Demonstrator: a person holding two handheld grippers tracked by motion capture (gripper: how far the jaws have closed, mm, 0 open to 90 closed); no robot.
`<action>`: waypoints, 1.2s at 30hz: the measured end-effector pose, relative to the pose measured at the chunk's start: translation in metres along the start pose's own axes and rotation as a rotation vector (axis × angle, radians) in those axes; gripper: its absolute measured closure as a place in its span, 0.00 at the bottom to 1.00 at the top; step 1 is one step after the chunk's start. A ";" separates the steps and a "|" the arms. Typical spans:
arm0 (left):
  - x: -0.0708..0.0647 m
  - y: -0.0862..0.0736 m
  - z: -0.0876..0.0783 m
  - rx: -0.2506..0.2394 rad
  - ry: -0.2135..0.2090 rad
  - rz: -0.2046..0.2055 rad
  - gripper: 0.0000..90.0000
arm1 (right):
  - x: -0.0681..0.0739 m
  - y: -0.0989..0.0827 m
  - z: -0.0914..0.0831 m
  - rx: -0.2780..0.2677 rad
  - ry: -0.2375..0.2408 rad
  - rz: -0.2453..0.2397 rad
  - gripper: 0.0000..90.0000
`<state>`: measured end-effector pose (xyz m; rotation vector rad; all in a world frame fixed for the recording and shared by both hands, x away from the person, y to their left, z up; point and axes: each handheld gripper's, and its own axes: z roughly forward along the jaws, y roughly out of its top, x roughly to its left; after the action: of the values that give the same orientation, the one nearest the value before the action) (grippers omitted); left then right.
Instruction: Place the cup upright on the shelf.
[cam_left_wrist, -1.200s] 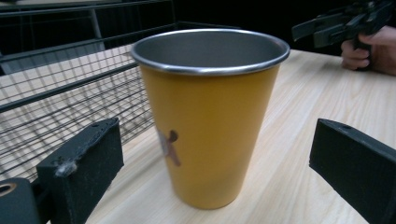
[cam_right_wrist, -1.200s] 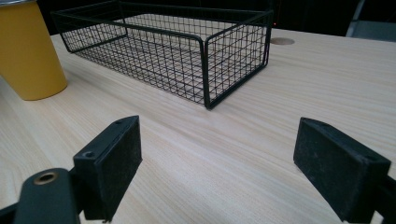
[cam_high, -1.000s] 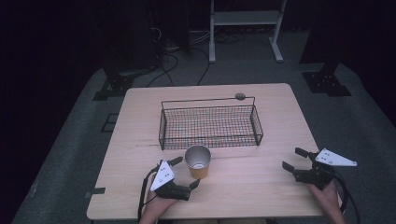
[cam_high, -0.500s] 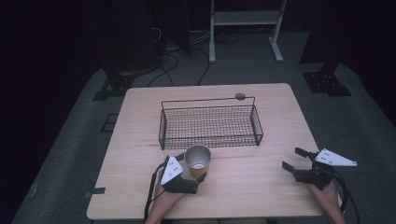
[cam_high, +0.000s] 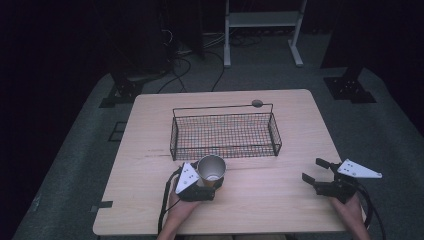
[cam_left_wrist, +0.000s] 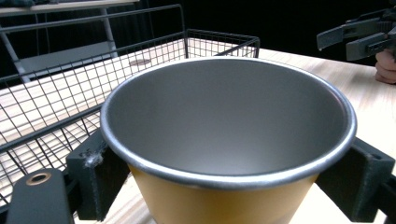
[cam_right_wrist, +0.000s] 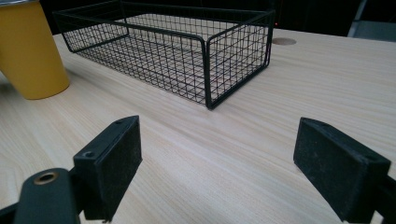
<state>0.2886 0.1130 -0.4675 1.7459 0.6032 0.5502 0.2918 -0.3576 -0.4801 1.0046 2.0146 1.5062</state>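
A yellow cup (cam_high: 211, 169) with a grey metal inside stands upright on the table, just in front of the black wire basket (cam_high: 225, 135). My left gripper (cam_high: 210, 182) is at the cup's near side, its jaws pressed against both sides below the rim. In the left gripper view the cup (cam_left_wrist: 224, 140) sits between the two pads (cam_left_wrist: 95, 177) of the left gripper (cam_left_wrist: 224, 186). My right gripper (cam_high: 313, 170) rests open near the table's right front, nothing between its jaws. In the right gripper view this gripper (cam_right_wrist: 233, 158) faces the basket (cam_right_wrist: 205, 70), with the cup (cam_right_wrist: 28, 51) far left.
The wooden table (cam_high: 260, 200) has bare room between the two grippers and to the basket's left and right. A small grey round disc (cam_high: 257, 103) sits behind the basket. Cables and metal stands are on the dark floor beyond the table.
My left gripper has moved forward and to the right up to the cup, and its jaws now sit around it. The right gripper has not moved.
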 end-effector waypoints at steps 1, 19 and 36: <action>0.000 0.000 0.000 -0.001 0.000 -0.003 0.14 | 0.000 0.000 0.000 0.000 0.000 -0.001 0.16; 0.007 0.030 0.007 -0.049 -0.039 -0.003 0.15 | 0.000 0.000 0.000 -0.002 0.000 -0.001 0.16; 0.030 0.073 0.024 -0.072 -0.077 -0.002 0.15 | -0.001 0.000 0.000 -0.004 0.003 0.001 0.16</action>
<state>0.3352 0.0996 -0.4008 1.6905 0.5253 0.4952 0.2921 -0.3580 -0.4799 1.0026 2.0129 1.5119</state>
